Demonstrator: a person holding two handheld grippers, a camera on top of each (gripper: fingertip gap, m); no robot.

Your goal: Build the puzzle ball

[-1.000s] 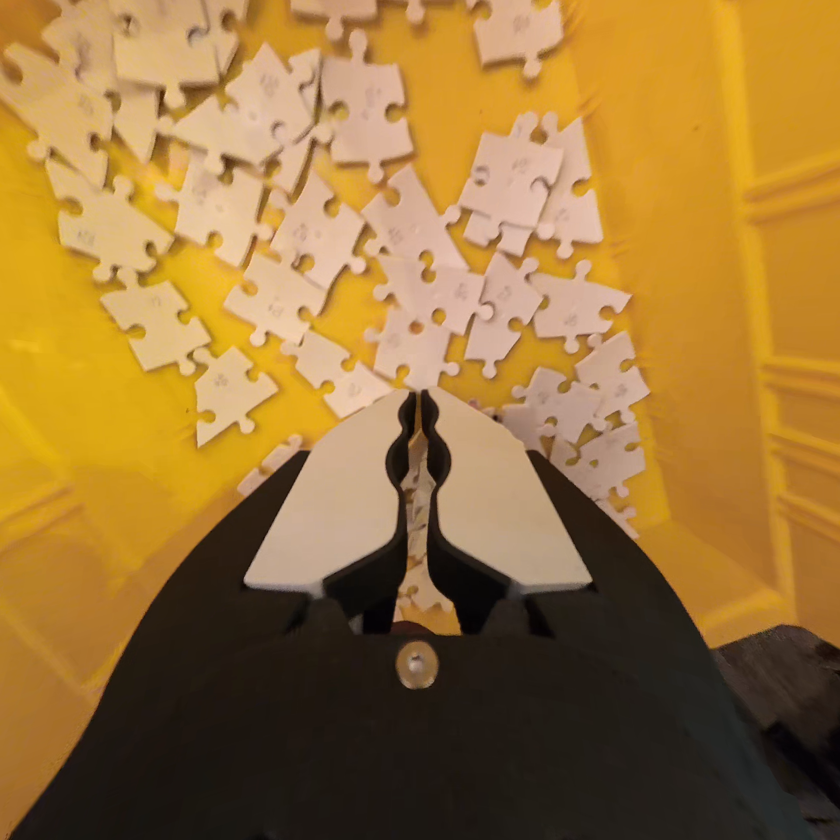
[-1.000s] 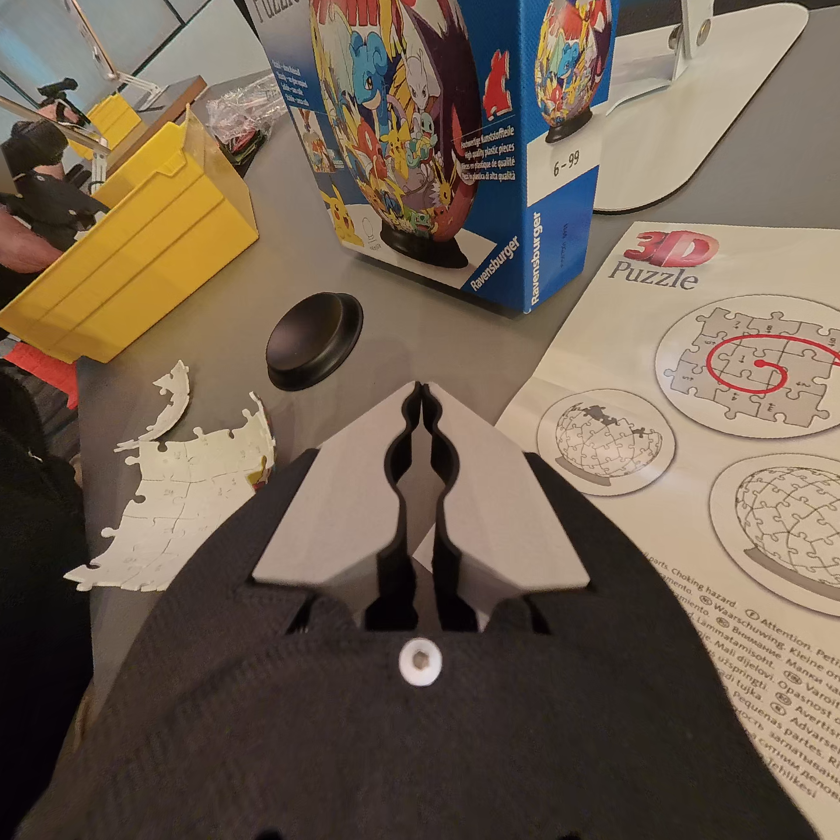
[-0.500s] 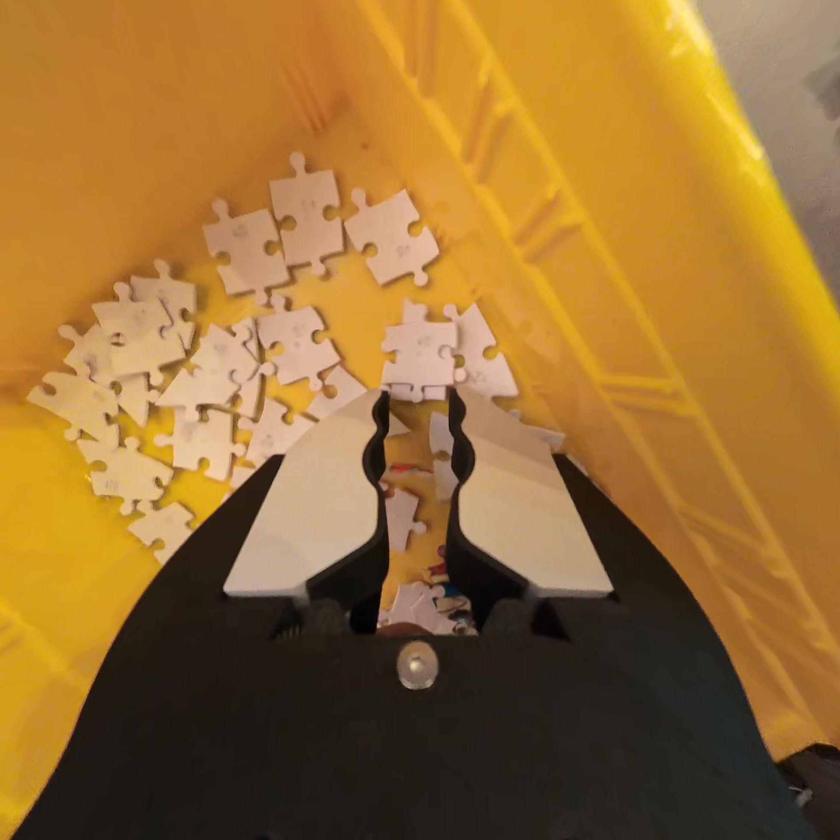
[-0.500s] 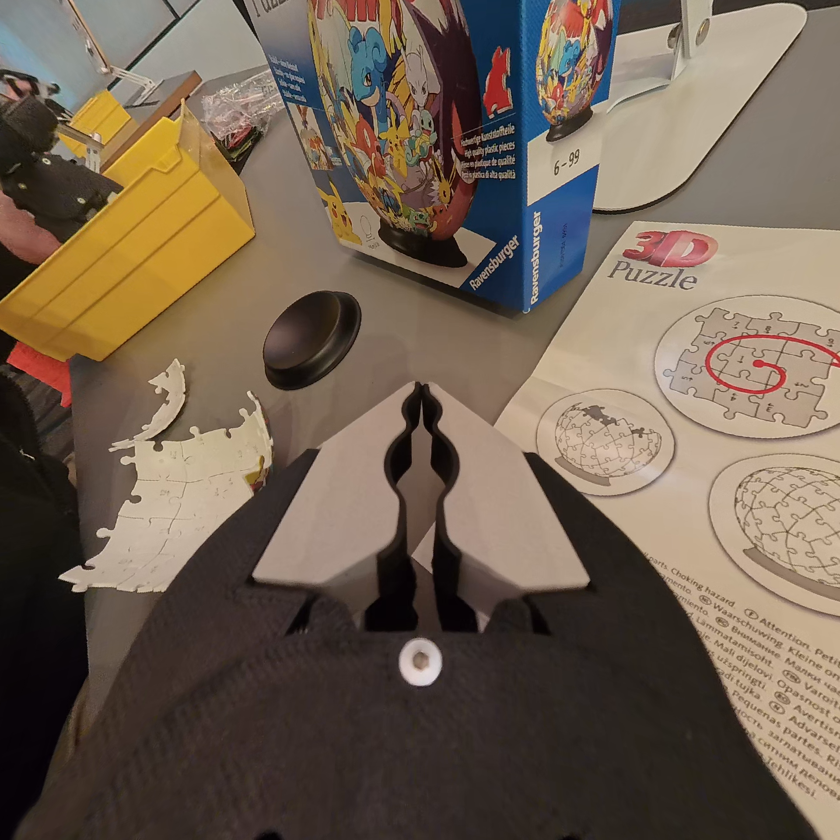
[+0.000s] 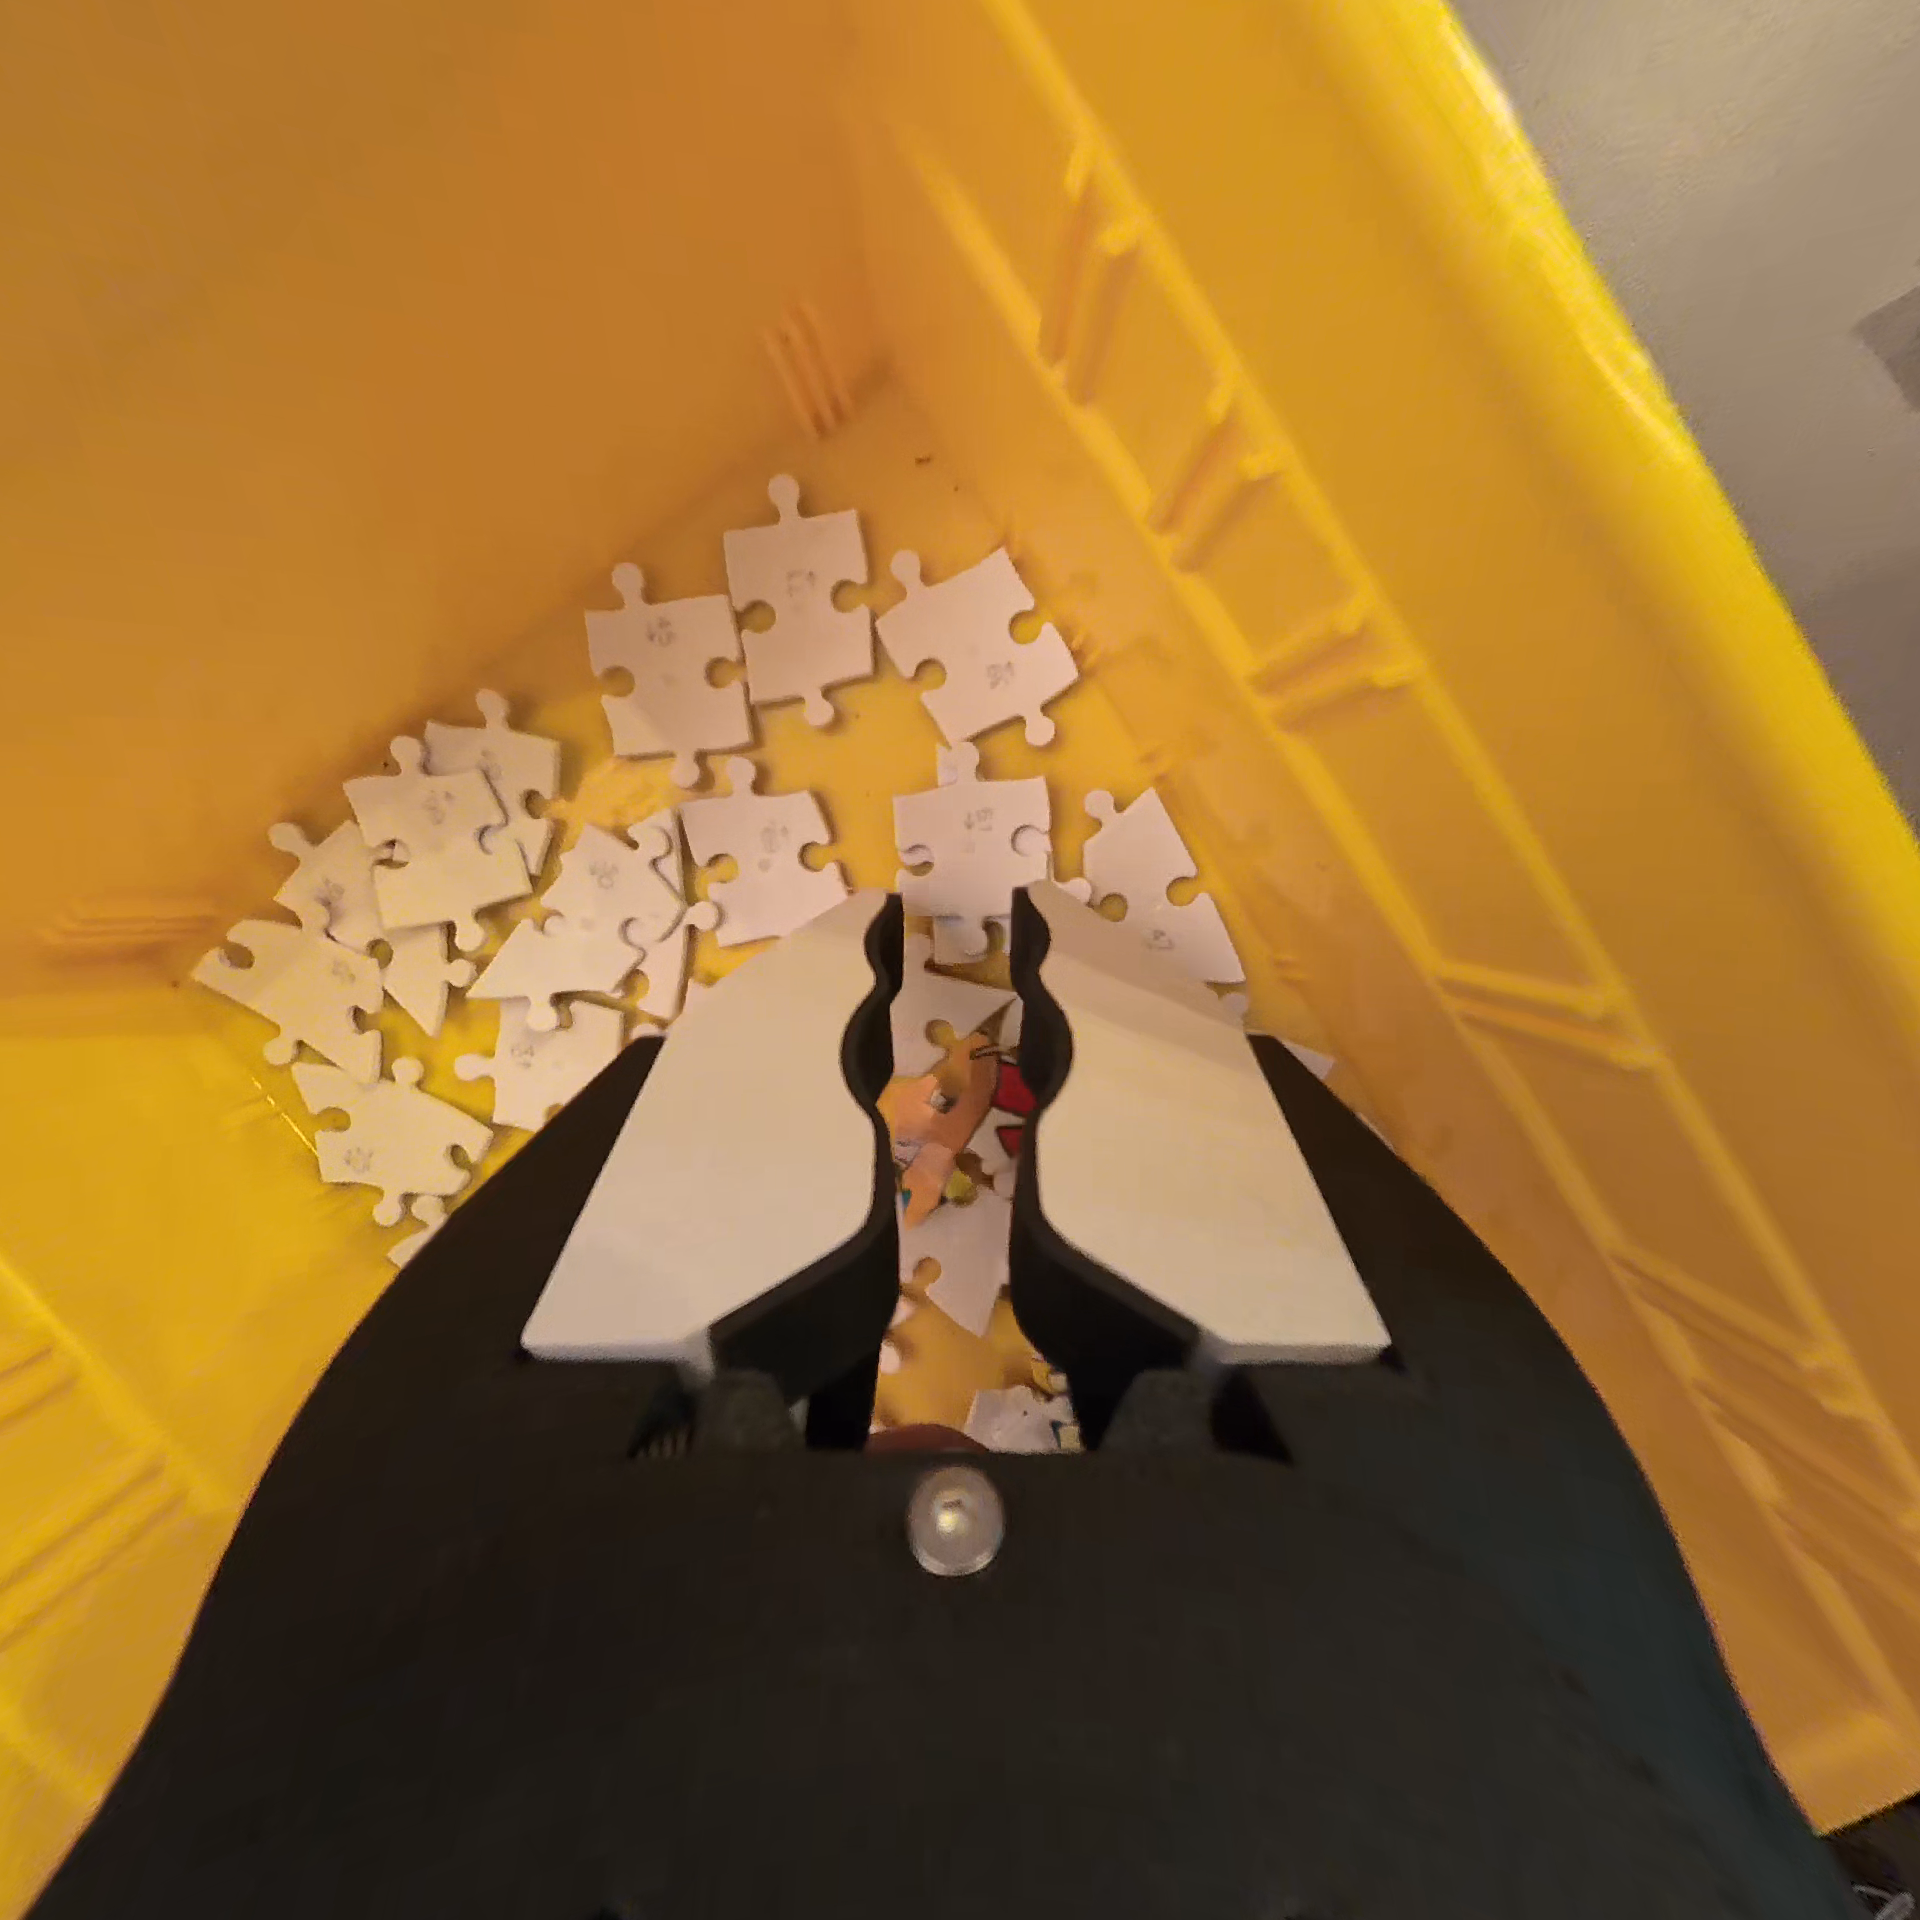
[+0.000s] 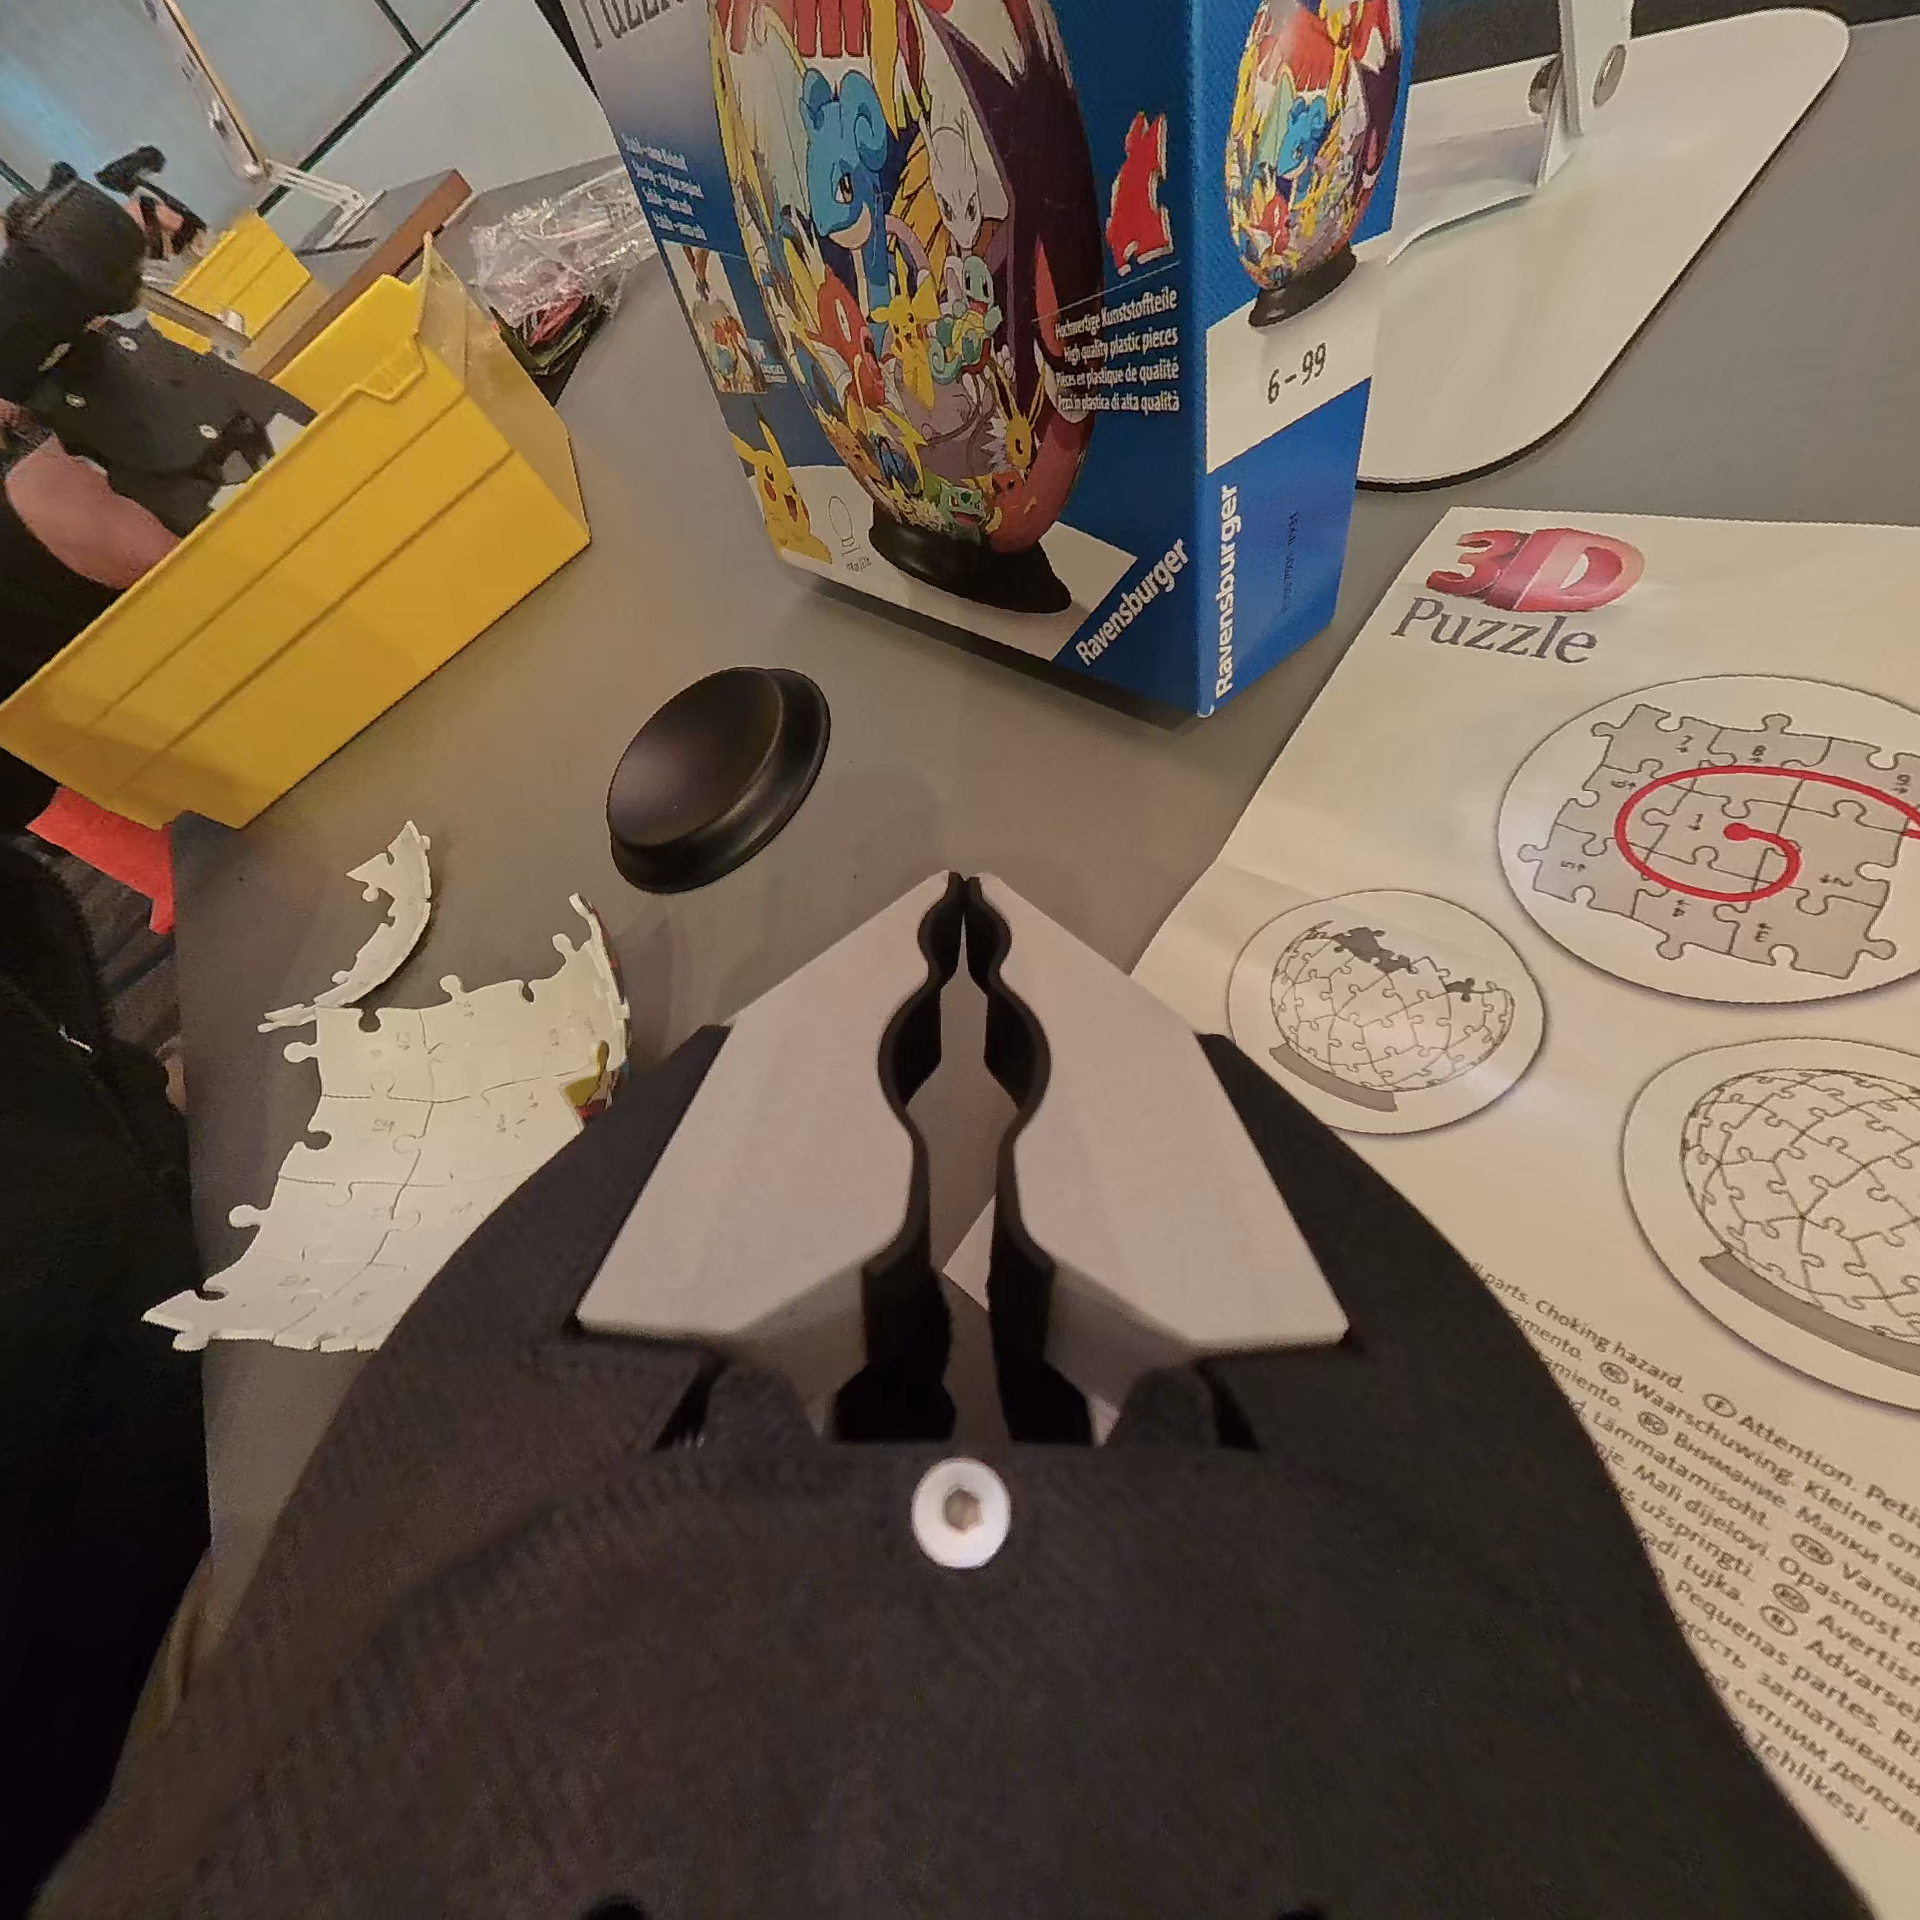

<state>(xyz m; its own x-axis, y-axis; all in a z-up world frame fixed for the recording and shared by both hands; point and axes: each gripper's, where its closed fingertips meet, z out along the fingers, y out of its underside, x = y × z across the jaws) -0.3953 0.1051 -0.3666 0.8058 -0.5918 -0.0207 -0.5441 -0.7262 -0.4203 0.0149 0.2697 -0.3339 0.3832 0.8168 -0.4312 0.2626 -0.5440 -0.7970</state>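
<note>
My left gripper (image 5: 954, 914) is inside the yellow bin (image 5: 1299, 727), jaws a little apart and holding nothing. Several white face-down puzzle pieces (image 5: 779, 852) lie on the bin floor ahead of it. A colourful face-up piece (image 5: 940, 1122) lies loose below the gap between the fingers. My right gripper (image 6: 957, 885) is shut and empty above the grey table. A curved, joined section of the puzzle ball (image 6: 416, 1132) lies to its left, with a smaller curved strip (image 6: 390, 914) beside it. The black round stand (image 6: 717, 779) sits just ahead.
The blue puzzle box (image 6: 1039, 312) stands behind the stand. An instruction sheet (image 6: 1558, 935) lies at the right. The yellow bin (image 6: 312, 582) is far left, with the left gripper (image 6: 156, 416) and a hand in it. A white lamp base (image 6: 1558, 260) is at the back right.
My left gripper went from shut to slightly open, and it now points at the bin's far corner with the pieces farther off. The right gripper has barely moved.
</note>
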